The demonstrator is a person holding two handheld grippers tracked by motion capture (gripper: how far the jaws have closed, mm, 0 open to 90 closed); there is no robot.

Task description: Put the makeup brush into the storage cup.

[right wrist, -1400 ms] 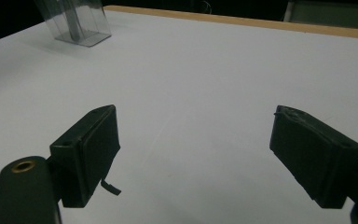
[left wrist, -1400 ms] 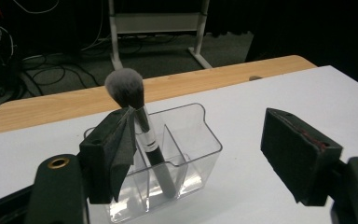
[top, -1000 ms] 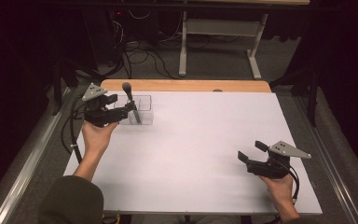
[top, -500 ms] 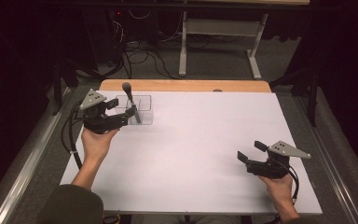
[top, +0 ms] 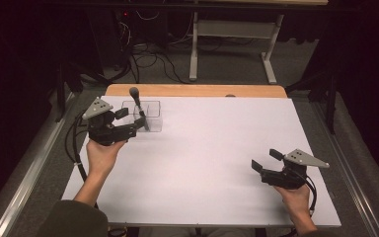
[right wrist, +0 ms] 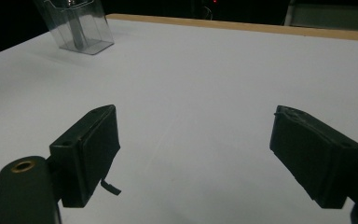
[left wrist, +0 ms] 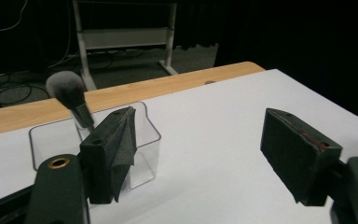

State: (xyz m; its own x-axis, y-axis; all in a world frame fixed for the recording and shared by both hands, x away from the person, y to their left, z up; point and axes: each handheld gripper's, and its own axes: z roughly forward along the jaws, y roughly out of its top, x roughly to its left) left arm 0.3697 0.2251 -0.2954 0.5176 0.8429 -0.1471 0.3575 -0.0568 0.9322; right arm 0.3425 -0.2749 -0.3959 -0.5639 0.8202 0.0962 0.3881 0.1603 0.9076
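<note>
1. High view: our left gripper (top: 128, 121), jaws wide and holding nothing, sits just beside the clear holder (top: 148, 116) where the brush (top: 137, 101) stands.
2. We judge the brush placed; next, draw the left gripper back without tipping the holder.
3. Our right gripper (top: 269, 160) hangs open and unladen, near the table (top: 217, 148) front edge, with bare room between.

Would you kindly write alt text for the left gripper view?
The left gripper is open beside a clear plastic holder with a makeup brush standing in it, bristles up. Both rest on a white table.
</note>
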